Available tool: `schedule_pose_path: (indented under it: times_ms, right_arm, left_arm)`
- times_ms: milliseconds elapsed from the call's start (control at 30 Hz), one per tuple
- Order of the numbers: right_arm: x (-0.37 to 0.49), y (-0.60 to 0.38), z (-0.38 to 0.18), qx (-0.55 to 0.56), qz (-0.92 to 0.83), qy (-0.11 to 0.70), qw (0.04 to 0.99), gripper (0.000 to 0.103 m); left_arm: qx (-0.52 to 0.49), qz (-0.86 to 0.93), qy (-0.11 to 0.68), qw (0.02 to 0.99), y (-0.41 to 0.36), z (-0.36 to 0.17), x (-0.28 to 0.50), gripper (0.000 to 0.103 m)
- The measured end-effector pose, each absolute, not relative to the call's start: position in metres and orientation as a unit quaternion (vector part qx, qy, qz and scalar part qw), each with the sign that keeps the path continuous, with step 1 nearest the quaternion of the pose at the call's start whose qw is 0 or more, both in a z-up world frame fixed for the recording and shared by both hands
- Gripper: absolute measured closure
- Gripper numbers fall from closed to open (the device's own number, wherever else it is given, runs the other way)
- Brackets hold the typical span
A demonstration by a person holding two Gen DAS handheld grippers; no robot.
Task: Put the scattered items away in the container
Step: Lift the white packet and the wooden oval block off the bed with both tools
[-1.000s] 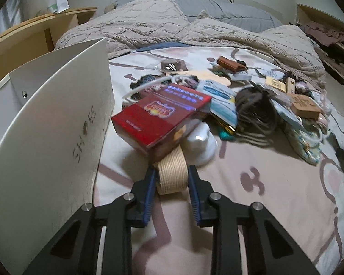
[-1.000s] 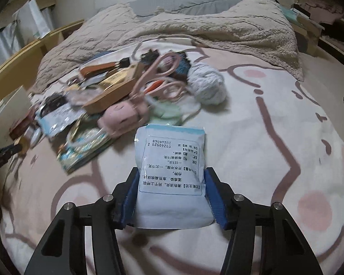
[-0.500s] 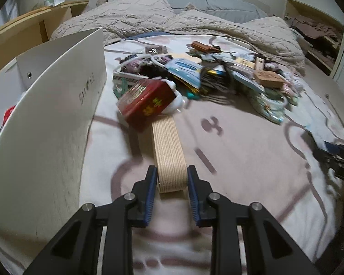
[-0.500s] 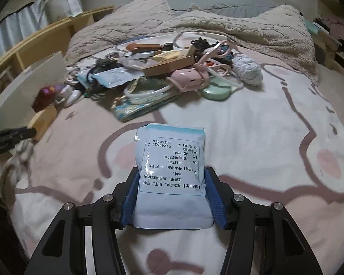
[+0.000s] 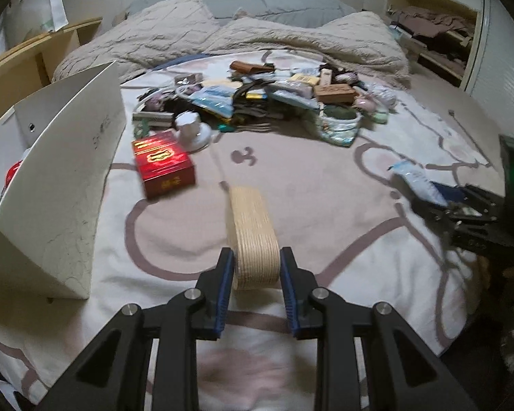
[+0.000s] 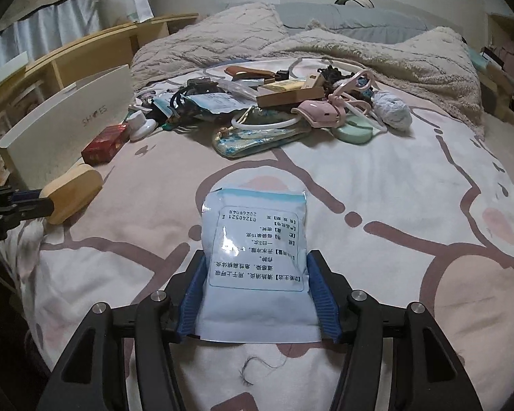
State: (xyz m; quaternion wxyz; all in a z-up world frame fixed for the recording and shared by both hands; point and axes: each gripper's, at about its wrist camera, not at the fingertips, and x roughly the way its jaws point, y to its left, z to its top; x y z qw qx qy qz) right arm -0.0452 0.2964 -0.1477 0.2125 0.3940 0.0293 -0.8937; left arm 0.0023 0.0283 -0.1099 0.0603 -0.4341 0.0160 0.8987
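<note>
Both grippers are loaded here. The left gripper (image 5: pixel 256 266) is clamped on a tan ridged block (image 5: pixel 253 233), held out over the bedspread (image 5: pixel 325 198). The right gripper (image 6: pixel 255 296) has a pale blue sachet (image 6: pixel 255 239) between its pads, and its jaws are easing apart a little, though the pads look to be touching the packet's sides.

The container is the white shoe box (image 5: pixel 61 185) standing at the left edge of the bed, open top, well apart from both loads. The rest of the clutter pile (image 6: pixel 274 102) sits farther up the bed, with a red box (image 5: pixel 163 162) just beside the shoe box.

To do this step well, each item probably wants carrying clear over the box's tall wall before letting go. The sachet is floppy and lightly held, so it could slip out early.
</note>
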Motion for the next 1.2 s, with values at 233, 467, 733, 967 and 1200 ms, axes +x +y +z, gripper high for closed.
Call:
schedule_pose_path:
  times_ms: [233, 467, 733, 967, 1200]
  right_arm:
    - [-0.038, 0.287, -0.153, 0.377, -0.899, 0.056, 0.216, 0.029]
    - [-0.039, 0.294, -0.155, 0.373, -0.897, 0.032, 0.236, 0.025]
    - [-0.036, 0.293, -0.156, 0.364, -0.897, 0.030, 0.248, 0.019]
    - [-0.036, 0.297, -0.157, 0.357, -0.899, 0.012, 0.254, 0.019]
    - [-0.035, 0.297, -0.157, 0.355, -0.899, 0.013, 0.255, 0.019]
  left_arm:
    - [-0.421, 0.899, -0.037, 0.117, 0.051, -0.106, 0.006, 0.056]
    - [-0.443, 0.892, -0.035, 0.082, 0.051, -0.111, 0.008, 0.036]
    - [-0.476, 0.869, -0.054, 0.122, 0.070, -0.129, 0.014, 0.035]
    - [-0.471, 0.867, -0.035, 0.159, 0.095, -0.133, -0.002, 0.029]
    - [-0.472, 0.870, -0.021, 0.138, 0.084, -0.131, 0.005, 0.027]
